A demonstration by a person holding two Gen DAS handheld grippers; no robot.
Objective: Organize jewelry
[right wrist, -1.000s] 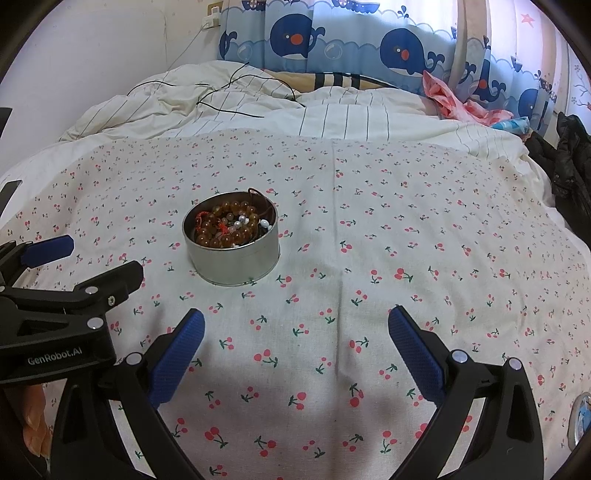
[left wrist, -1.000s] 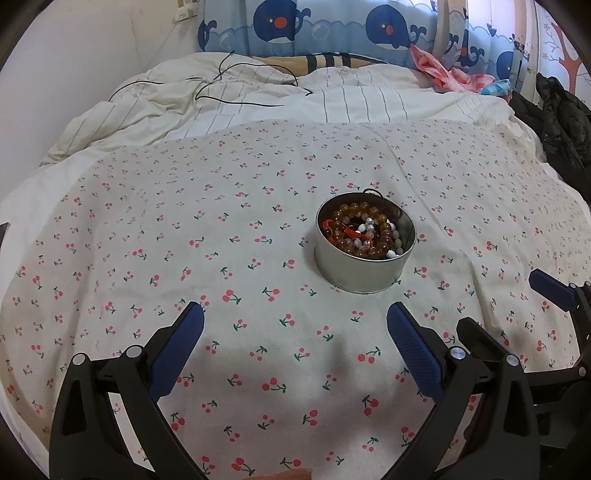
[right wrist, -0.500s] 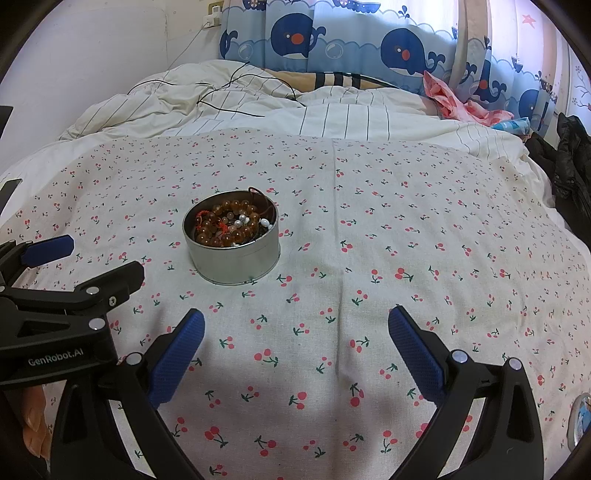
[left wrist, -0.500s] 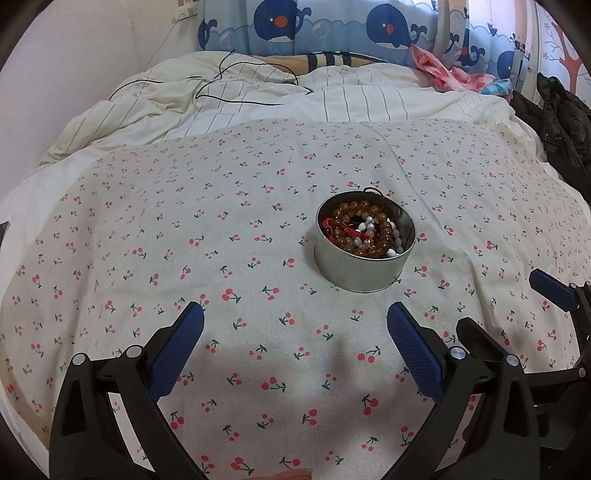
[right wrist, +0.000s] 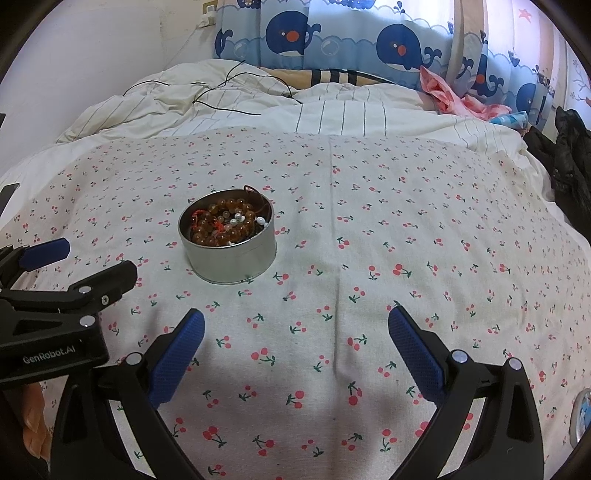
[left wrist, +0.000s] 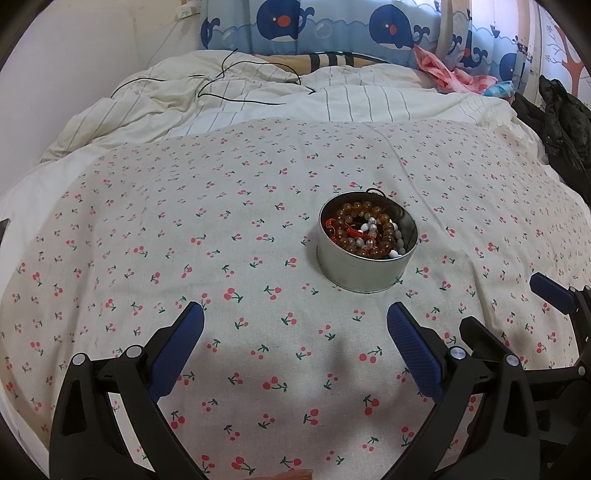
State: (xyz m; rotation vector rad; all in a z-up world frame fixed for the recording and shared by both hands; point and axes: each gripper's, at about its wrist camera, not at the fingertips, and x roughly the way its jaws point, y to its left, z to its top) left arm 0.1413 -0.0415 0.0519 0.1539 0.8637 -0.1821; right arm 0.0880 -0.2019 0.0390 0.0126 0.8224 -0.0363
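Bed fills both views. Landmark: cherry-print sheet [left wrist: 258, 229], cream with small red cherries, spread flat over the near part of the bed.

Beyond the sheet's far edge: rumpled cream duvet [left wrist: 229, 99] with thin dark stripes. A thin black cable [right wrist: 225, 85] loops across the duvet's left part.

Behind the duvet: striped pillow [left wrist: 325, 61], tan with dark bands, then a blue whale-print curtain [right wrist: 332, 33] with daylight coming through on its right.

Far right of the sheet: crumpled pink cloth [left wrist: 447, 72] on the duvet; dark jacket [right wrist: 569, 155] at the bed's edge.

Left of the curtain: plain white wall [left wrist: 92, 48] with a wall socket [right wrist: 207, 14].
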